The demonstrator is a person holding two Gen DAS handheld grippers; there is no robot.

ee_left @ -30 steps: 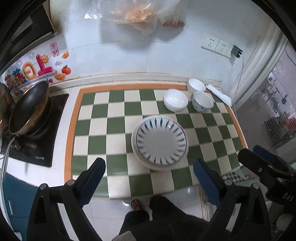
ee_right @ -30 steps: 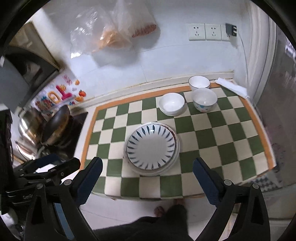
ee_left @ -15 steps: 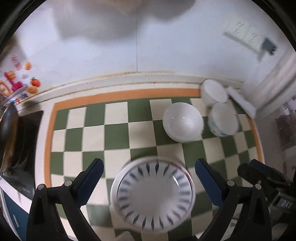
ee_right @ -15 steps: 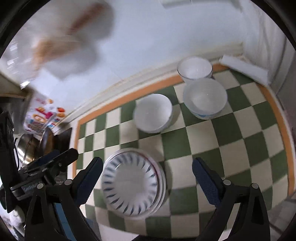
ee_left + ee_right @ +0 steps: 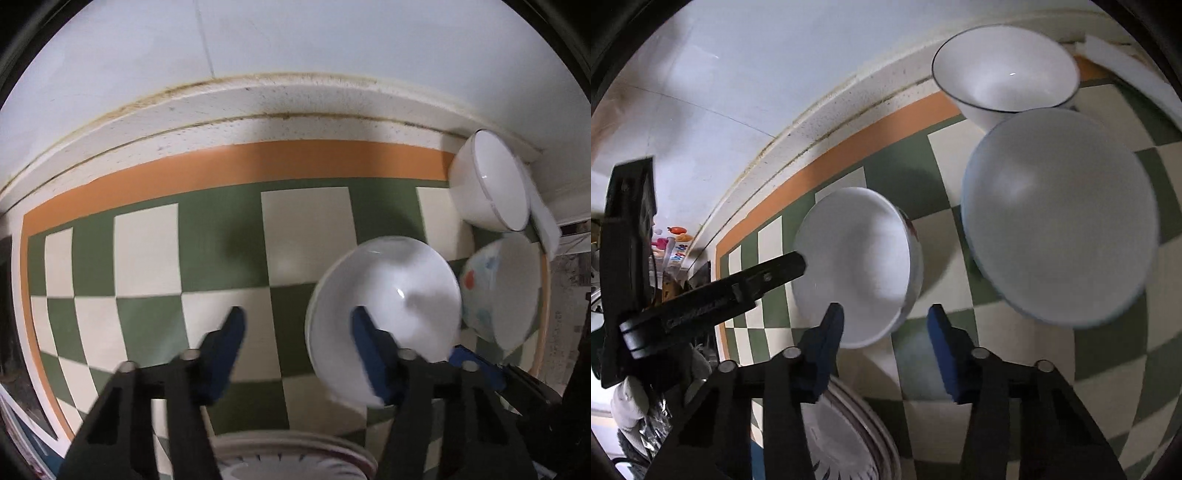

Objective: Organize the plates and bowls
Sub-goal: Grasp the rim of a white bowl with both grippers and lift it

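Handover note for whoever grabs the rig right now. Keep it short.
Left gripper: jaws have just been closing and are not clamped. They straddle the rim of the plain white bowl, with one finger inside.
Right gripper: jaws have also just been closing. It grips nothing and hovers at the same bowl's other side.
Patterned bowl and black-rimmed bowl: separate, at the checkered mat's back right.
Plate stack: at the near edge.
Done: plates stacked.
Left: nest the three bowls.

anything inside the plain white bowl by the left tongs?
White bowl looks empty: bare glossy inside, only shadow and glare. One left tongs finger covers part of its near side, so that patch is unseen.
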